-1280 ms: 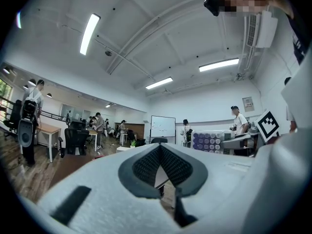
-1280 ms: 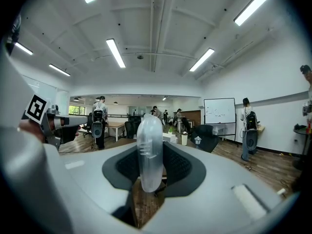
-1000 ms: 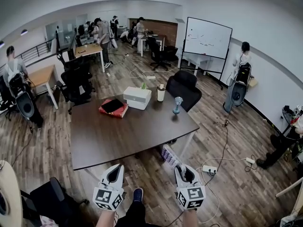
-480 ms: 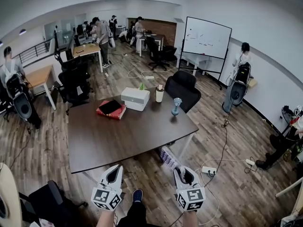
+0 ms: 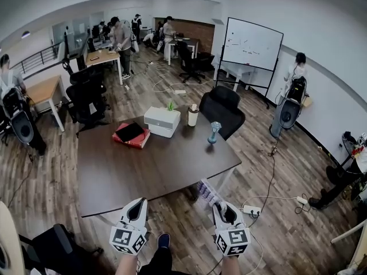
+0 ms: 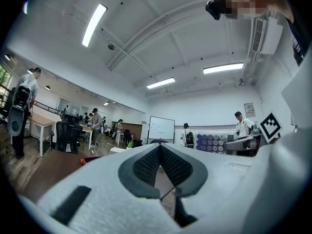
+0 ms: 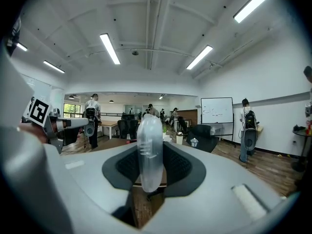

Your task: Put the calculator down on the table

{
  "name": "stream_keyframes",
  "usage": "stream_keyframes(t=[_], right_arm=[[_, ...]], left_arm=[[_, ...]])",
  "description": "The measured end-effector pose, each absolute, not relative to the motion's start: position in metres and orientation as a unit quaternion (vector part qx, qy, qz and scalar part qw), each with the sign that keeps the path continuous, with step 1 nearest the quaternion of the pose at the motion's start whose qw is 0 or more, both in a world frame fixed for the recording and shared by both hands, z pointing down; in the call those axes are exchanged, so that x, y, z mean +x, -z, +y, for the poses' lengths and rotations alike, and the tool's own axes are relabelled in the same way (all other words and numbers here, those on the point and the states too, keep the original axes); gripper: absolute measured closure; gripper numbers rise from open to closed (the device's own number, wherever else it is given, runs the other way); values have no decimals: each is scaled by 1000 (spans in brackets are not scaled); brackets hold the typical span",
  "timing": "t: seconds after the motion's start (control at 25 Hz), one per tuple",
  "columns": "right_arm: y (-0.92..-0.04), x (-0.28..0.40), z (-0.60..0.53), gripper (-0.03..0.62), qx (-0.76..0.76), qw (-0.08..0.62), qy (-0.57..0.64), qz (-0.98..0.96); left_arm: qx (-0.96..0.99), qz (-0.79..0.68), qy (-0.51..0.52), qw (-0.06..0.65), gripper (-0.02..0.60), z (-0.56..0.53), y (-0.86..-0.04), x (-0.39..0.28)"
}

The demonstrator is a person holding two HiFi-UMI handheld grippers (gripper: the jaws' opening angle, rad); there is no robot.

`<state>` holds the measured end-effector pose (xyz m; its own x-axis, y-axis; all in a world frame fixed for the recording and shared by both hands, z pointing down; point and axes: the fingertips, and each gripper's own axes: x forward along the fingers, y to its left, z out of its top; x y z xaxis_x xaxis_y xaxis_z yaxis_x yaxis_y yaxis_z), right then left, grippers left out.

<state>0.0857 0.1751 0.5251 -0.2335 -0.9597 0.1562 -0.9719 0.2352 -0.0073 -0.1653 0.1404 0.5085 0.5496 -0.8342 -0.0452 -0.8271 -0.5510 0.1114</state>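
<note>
My right gripper [image 5: 221, 206] is shut on the calculator [image 5: 207, 192], a pale flat slab that sticks out ahead of the jaws toward the near right corner of the dark brown table [image 5: 143, 171]. In the right gripper view the calculator [image 7: 149, 150] stands edge-on and upright between the pads of the right gripper [image 7: 149, 177]. My left gripper [image 5: 139, 203] hovers just short of the table's near edge. In the left gripper view the left gripper [image 6: 160, 150] has its pads together with nothing between them.
At the table's far side lie a red book with a black item on it [image 5: 131, 134], a white box [image 5: 161, 121], a cup [image 5: 193, 115] and a blue bottle [image 5: 214, 132]. A black chair [image 5: 225, 109] stands behind. Cables and a power strip [image 5: 252, 209] lie on the floor at right.
Both grippers have moved forward toward the table's near edge, the right one still carrying the calculator. The jaws look the same as before.
</note>
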Motion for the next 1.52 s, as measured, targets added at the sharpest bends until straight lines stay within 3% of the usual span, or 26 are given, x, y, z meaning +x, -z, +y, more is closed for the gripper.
stream_keyframes(t=[1.08, 1.52], right_arm=[[-500, 97, -53, 476, 660, 65, -51, -747], [-499, 97, -97, 476, 677, 65, -54, -731]], left_arm=[[904, -424, 51, 32, 586, -94, -489, -161], [920, -388, 47, 42, 586, -149, -501, -141]])
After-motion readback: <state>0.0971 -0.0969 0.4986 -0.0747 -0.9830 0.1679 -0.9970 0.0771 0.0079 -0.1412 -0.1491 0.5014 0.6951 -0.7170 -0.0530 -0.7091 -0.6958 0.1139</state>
